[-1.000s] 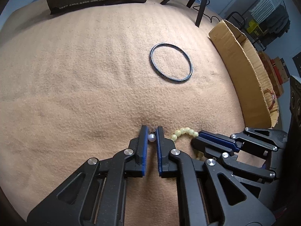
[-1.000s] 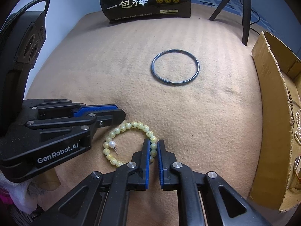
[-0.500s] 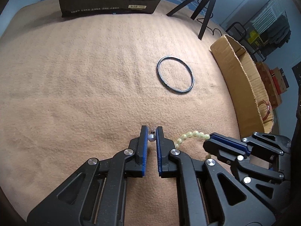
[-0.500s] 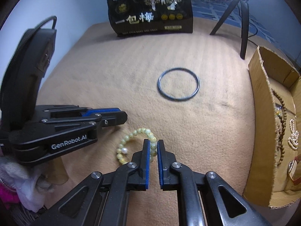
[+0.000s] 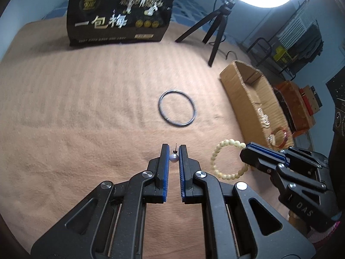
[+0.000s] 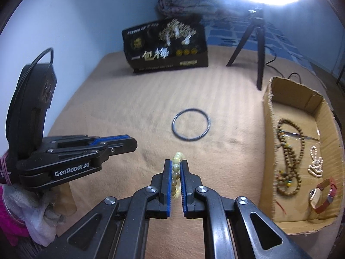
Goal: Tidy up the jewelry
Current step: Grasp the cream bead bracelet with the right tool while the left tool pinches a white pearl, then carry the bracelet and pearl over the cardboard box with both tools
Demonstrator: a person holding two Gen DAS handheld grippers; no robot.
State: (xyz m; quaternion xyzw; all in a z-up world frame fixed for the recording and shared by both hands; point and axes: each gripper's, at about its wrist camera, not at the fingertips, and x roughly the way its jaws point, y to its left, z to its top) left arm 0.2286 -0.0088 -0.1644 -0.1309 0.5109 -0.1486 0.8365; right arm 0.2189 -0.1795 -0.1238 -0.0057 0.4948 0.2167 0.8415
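My left gripper [image 5: 174, 151] is shut on a small pearl earring [image 5: 173, 157], its pin sticking up past the tips. It hangs above the tan blanket [image 5: 75, 118]. My right gripper [image 6: 175, 165] is shut on a pale yellow bead bracelet [image 6: 175, 172]; in the left wrist view the bracelet [image 5: 217, 161] dangles as a loop from the right gripper [image 5: 248, 152]. The left gripper [image 6: 129, 143] shows side-on at the left of the right wrist view. A dark bangle [image 5: 177, 110] [image 6: 191, 124] lies flat on the blanket ahead of both.
A cardboard box [image 6: 269, 151] at the right holds a brown bead necklace [image 6: 289, 151], a pearl string [image 6: 315, 161] and a red-strapped watch [image 6: 321, 196]. A black printed bag [image 5: 120, 13] stands at the back. A tripod [image 6: 256, 43] with a ring light stands behind the box.
Both grippers have risen from the blanket, each with its piece; the bracelet, flat on the blanket a second ago, now hangs clear. More of the box's inside and the room shows.
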